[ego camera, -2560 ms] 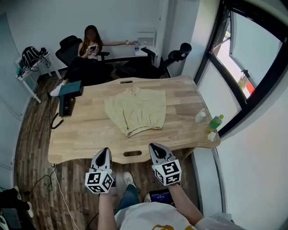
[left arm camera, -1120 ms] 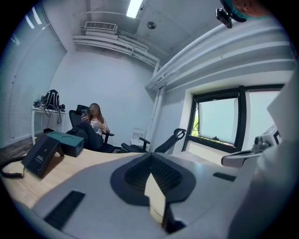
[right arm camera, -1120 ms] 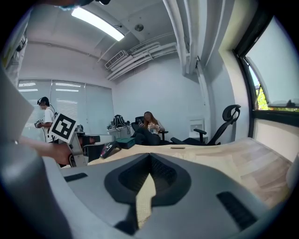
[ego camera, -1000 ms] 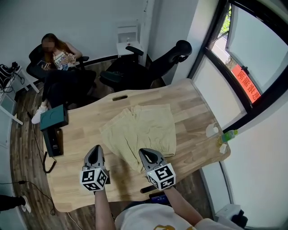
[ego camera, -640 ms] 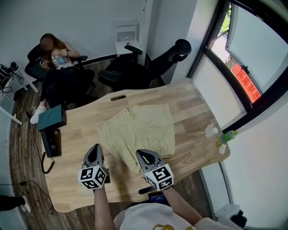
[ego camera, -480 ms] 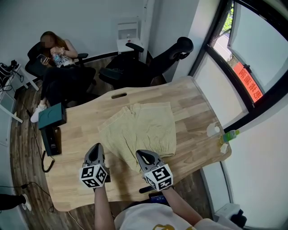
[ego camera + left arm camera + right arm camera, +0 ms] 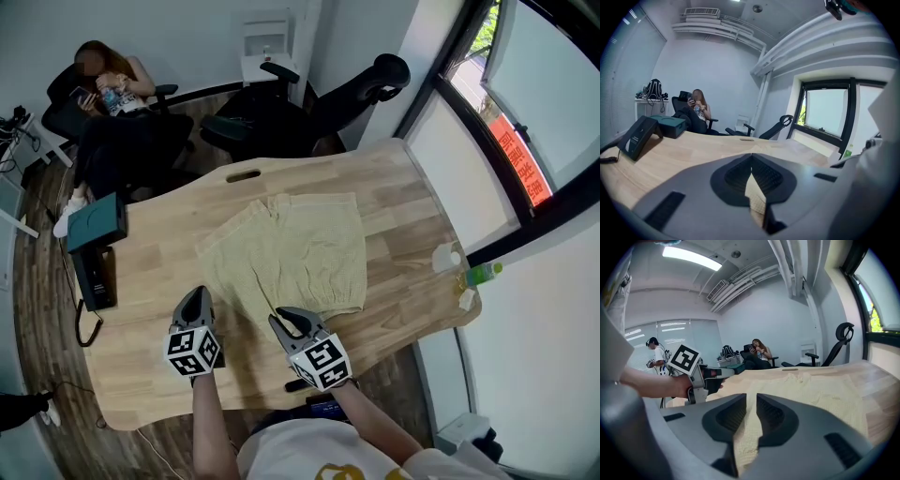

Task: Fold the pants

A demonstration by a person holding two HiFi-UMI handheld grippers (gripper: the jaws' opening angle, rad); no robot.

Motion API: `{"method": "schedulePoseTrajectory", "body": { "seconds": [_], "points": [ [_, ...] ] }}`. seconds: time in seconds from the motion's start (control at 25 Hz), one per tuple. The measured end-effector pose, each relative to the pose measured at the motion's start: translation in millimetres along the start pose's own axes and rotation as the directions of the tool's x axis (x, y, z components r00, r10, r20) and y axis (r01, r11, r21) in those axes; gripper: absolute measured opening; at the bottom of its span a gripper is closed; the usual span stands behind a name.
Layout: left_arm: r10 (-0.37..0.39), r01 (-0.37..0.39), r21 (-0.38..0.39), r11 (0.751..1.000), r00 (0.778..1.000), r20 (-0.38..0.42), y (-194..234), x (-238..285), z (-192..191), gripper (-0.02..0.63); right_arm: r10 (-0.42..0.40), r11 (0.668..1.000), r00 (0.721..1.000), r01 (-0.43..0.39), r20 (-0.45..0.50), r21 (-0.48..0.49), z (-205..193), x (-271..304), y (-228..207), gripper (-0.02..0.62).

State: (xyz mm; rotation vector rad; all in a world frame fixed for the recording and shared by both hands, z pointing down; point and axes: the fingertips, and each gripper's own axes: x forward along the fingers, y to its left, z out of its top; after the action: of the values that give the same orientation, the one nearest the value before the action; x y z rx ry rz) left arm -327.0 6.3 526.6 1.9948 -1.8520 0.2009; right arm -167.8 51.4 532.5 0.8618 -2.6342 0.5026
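Pale yellow pants (image 7: pixel 291 251) lie flat in the middle of the wooden table (image 7: pixel 159 281). My right gripper (image 7: pixel 278 317) hovers low at their near edge. Its jaws have just been opening and stand a narrow gap apart, open, with cloth showing beyond the gap and nothing pressed between them. In the right gripper view the pants (image 7: pixel 813 390) spread out ahead of the right gripper (image 7: pixel 751 409). My left gripper (image 7: pixel 195 296) is shut and empty, over bare wood just left of the pants. In the left gripper view its jaws meet at the left gripper (image 7: pixel 751 158).
A teal box (image 7: pixel 96 223) and a black device (image 7: pixel 96 279) sit at the table's left edge. A white cup (image 7: pixel 447 255) and a green bottle (image 7: pixel 481 274) stand at the right edge. Office chairs (image 7: pixel 309 108) and a seated person (image 7: pixel 108 94) are beyond the far side.
Both grippers have come down and forward toward the near edge of the pants. The right jaws have parted a little. The left jaws stay closed.
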Motion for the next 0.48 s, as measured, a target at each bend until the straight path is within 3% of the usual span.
{"method": "schedulePoseTrajectory", "body": {
  "seconds": [0.28,0.48],
  "points": [
    [0.004,-0.006,-0.035,0.999,0.999,-0.042,9,16,-21,0.008,0.011,1.0,0.997,-0.013,-0.075,-0.023,-28,17,1,0.098],
    [0.026,-0.029,-0.026,0.999,0.993,-0.115,21,29,-43,0.009,0.081,0.997,0.988,-0.081,-0.134,0.002,-53,32,11,0.115]
  ]
}}
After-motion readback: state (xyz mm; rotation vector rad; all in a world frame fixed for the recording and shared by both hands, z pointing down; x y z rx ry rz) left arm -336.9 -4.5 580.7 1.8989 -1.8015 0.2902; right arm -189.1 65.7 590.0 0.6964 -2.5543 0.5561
